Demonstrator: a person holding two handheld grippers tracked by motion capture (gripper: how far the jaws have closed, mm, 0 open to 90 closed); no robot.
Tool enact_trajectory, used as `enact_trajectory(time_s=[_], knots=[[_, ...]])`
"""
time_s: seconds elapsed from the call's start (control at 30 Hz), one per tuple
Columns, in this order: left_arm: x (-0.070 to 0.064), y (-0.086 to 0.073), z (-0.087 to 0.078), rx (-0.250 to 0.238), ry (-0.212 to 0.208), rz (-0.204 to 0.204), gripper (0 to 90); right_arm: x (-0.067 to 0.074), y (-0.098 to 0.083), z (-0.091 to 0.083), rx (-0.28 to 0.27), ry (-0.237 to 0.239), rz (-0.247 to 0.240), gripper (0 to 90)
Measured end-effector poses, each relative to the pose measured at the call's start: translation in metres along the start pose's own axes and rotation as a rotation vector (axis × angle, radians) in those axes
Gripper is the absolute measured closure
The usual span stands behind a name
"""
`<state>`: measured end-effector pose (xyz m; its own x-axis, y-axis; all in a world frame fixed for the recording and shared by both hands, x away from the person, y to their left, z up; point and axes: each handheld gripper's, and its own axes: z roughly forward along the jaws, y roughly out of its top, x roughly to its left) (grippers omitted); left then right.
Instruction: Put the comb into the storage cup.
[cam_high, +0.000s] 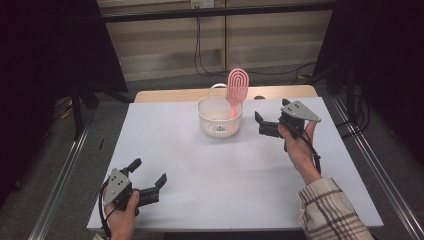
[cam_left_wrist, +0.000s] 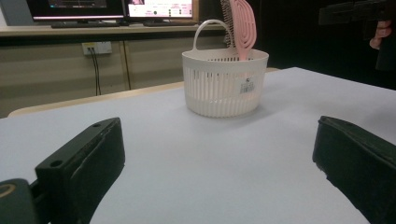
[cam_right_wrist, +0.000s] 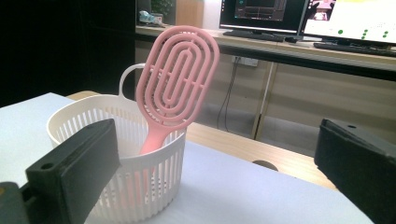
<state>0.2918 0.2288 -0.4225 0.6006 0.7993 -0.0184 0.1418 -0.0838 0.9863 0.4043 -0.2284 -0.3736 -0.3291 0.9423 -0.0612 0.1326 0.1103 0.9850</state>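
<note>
One white basket sits on the table, near the far edge and about in the middle from side to side. One pink brush stands in it with the handle down and the round head sticking up over the rim, leaning toward the right side. The basket has one loop handle at the back. There are two grippers. The right gripper is held up just to the right of the basket, not touching it, and its jaws are wide apart with nothing between them. In the right gripper view the basket and brush are close in front, toward the left jaw. The left gripper is down near the front left corner of the table, far from the basket, with its jaws also spread wide and holding nothing. Between it and the basket there is a big bare stretch of white table. The right side of the table is bare too, out to its edge.
</note>
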Motion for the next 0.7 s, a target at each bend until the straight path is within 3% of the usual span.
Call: enact_trajectory(time_s=[0.07, 0.33, 0.47, 0.7], knots=[[0.001, 0.000, 0.000, 0.005, 0.001, 0.004, 2.4, 0.001, -0.001, -0.003, 0.001, -0.027, -0.013, 0.0], [0.001, 0.000, -0.001, -0.001, 0.005, -0.004, 2.4, 0.001, -0.010, -0.017, 0.009, -0.023, -0.005, 0.0], [0.001, 0.000, -0.001, -0.008, 0.008, -0.004, 2.5, 0.000, -0.013, -0.024, 0.021, -0.005, 0.031, 0.0], [0.001, 0.000, -0.002, -0.010, 0.011, -0.005, 2.4, 0.002, -0.017, -0.039, 0.014, 0.007, 0.015, 0.0]])
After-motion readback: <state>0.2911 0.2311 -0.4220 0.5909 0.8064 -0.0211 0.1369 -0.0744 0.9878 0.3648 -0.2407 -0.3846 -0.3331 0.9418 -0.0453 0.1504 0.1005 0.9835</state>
